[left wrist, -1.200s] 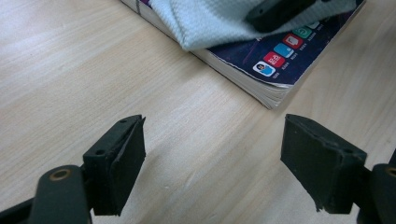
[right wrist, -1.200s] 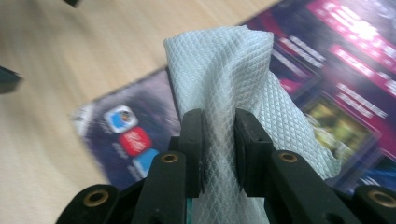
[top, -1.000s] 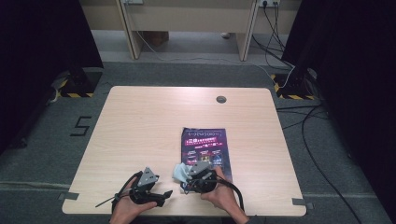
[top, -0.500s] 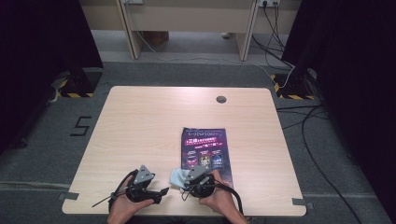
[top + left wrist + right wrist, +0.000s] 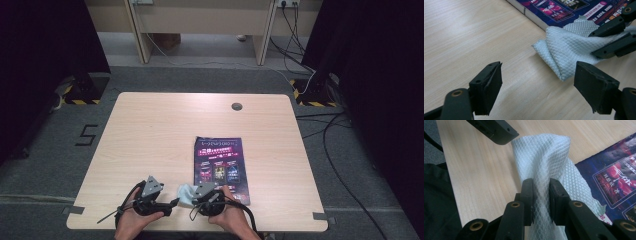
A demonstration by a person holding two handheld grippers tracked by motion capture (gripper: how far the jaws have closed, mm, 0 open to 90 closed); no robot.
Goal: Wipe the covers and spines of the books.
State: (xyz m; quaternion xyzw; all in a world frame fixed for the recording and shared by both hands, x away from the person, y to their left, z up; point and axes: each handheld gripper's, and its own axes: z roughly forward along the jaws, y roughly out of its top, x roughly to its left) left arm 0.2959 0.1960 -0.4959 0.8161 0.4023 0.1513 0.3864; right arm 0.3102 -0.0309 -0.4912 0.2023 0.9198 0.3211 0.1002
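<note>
A pale blue quilted cloth lies folded on the wooden table, beside the near left corner of a dark magazine. My right gripper is shut on the cloth, its jaws pinching a fold. My left gripper stands open just left of the cloth, jaws wide, nothing between them. The left gripper view has the right gripper's jaws at the right edge, clamped on the cloth.
A round cable hole sits near the table's far edge. Both hands are at the table's near edge. Cables lie on the grey carpet to the right.
Both grippers have stayed near the front edge. The cloth has shifted a little left, off the magazine's corner, with the right gripper still on it.
</note>
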